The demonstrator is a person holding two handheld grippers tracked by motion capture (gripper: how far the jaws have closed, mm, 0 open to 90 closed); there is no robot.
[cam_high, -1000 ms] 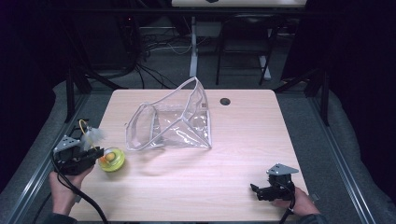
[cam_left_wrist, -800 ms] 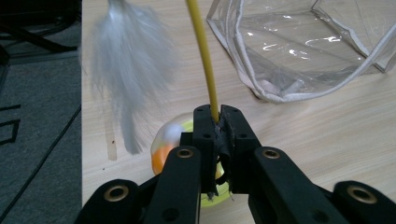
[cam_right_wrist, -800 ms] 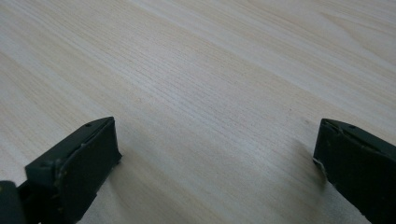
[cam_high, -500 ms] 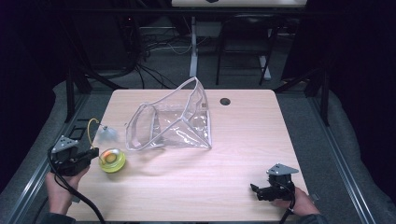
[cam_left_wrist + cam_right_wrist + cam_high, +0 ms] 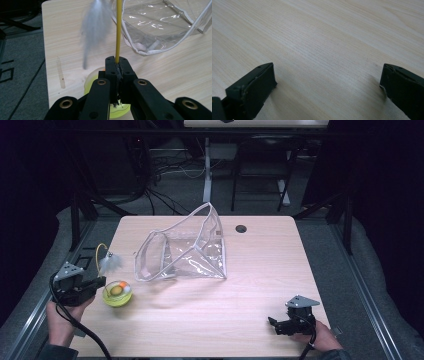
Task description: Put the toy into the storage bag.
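— Where are we?

— My left gripper (image 5: 117,65) is pinching the toy's yellow wire (image 5: 118,27), its feather (image 5: 95,27) dangling near the clear bag (image 5: 187,250). The toy looks not yet bagged.

— And the right?

— My right gripper (image 5: 328,82) rests spread wide, holding nothing, over the table (image 5: 280,265).

One clear pouch (image 5: 185,250), one feather toy (image 5: 111,262), two tongs.

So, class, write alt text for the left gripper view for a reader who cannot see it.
The left gripper is shut on a thin yellow rod that rises from its black jaws. A blurred white feather hangs beside it, over a lime-green toy base on the wooden table, with a clear plastic bag beyond.
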